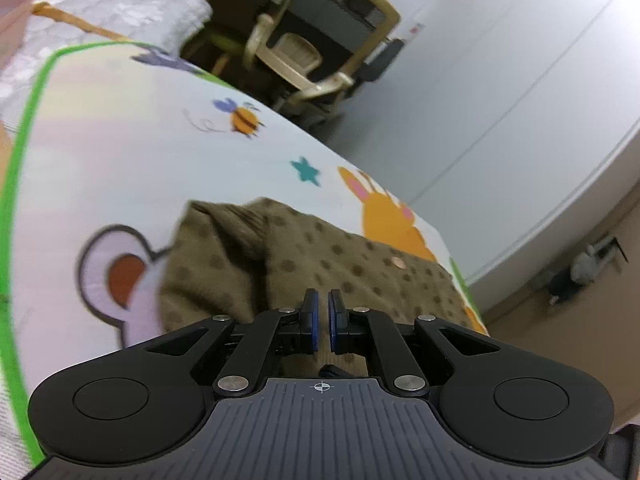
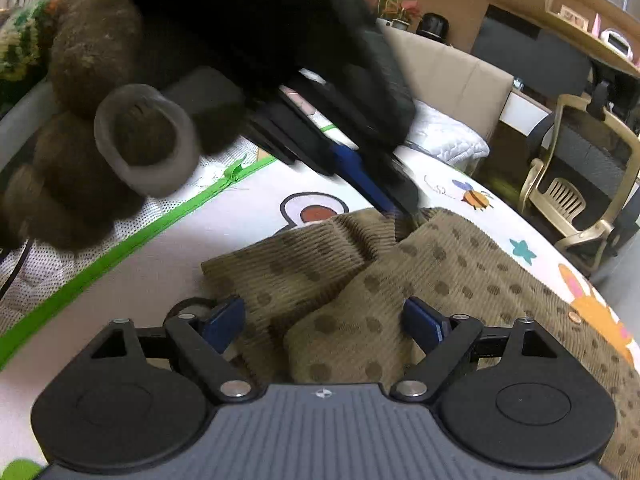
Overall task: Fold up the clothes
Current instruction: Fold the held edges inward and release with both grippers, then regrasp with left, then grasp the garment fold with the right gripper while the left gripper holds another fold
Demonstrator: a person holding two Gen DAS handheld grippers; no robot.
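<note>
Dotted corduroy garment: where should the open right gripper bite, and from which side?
Likely the raised folded flap of the dotted corduroy garment, which already sits between the right gripper fingers. Come straight forward and low over the cartoon play mat: the doubled fold edge faces the camera.

Matte black left tool [image 1: 323,322] and right tool [image 2: 323,322]: twin round discs, slim linkage arms, silver screws. Blue pads [image 1: 311,320] on the fingers. Ribbed grey housing with a small white crosshair mark at its front.
</note>
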